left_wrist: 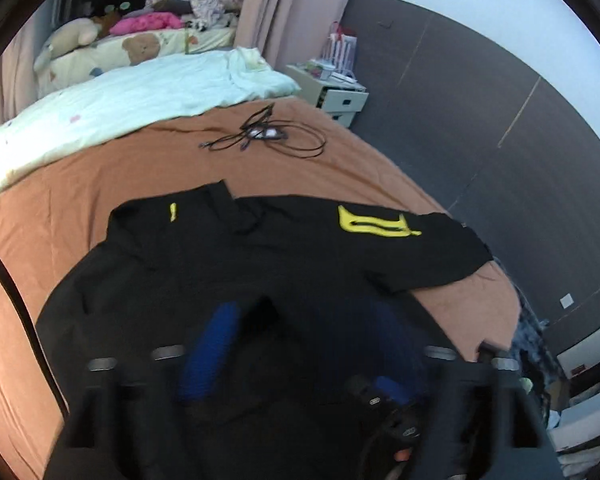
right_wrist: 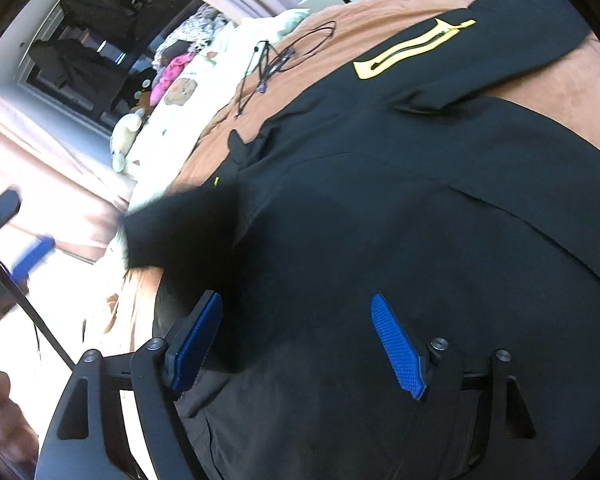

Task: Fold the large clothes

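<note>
A black jacket (left_wrist: 260,272) with a yellow-trimmed zip pocket (left_wrist: 374,224), no writing readable, is lying spread on the brown-sheeted bed (left_wrist: 140,168), while the left gripper (left_wrist: 300,344) and right gripper (right_wrist: 300,340) are hovering over it, jaws apart, gripping nothing.

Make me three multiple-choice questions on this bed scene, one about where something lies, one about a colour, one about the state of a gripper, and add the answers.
1. Where does the tangle of black cables lie?
A. on the brown bedsheet beyond the jacket
B. on the white nightstand
C. on the jacket

2. What colour is the pocket trim on the black jacket?
A. red
B. yellow
C. white

3. How does the right gripper stand?
A. shut on the cables
B. shut on a pillow
C. open over the jacket

Answers: 1 A, the cables rest on bare sheet; 2 B, the trim is bright yellow; 3 C, its blue pads stand wide apart.
</note>
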`<state>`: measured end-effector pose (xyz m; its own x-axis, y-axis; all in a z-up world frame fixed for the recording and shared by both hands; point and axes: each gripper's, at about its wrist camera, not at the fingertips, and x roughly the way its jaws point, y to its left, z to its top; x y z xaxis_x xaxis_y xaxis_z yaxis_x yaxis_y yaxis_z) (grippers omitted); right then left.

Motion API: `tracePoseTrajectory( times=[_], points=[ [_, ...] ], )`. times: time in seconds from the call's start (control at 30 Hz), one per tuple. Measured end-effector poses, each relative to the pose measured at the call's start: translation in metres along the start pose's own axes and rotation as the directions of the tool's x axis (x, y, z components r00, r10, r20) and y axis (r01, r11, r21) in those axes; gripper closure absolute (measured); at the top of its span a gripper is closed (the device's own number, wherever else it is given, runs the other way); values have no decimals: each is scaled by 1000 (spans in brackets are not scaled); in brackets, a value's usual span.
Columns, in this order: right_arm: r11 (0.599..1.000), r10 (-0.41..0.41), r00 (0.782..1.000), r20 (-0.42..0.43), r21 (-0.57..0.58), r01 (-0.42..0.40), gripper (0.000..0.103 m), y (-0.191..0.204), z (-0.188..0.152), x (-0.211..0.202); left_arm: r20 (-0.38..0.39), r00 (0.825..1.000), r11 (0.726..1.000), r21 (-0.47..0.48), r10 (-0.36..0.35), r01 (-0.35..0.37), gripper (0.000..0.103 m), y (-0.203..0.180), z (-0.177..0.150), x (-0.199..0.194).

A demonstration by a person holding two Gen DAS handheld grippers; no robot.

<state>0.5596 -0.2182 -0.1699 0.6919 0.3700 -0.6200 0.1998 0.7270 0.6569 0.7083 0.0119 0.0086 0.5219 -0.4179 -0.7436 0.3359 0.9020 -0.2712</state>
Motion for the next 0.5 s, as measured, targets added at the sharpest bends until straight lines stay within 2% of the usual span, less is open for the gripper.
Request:
tracePoseTrajectory(
  times=[0.13, 0.27, 0.4, 0.5],
  points=[
    [1000, -12, 1000, -28, 1, 12, 27, 6, 0, 5, -23, 1000, 1000, -26, 12, -13, 15, 25, -22, -3],
    [1000, -13, 998, -61, -29, 11, 27, 16, 5, 15, -41, 993, 993, -37, 109, -111, 15, 53, -50, -15],
    [996, 18, 995, -97, -89, -27, 27, 27, 6, 23, -88, 972, 971, -86, 217, -225, 15, 95, -87, -22],
    [981, 8, 995, -96, -194, -26, 27, 46, 0, 29, -128, 953, 946, -144, 273, -291, 15, 132, -120, -30]
  ],
)
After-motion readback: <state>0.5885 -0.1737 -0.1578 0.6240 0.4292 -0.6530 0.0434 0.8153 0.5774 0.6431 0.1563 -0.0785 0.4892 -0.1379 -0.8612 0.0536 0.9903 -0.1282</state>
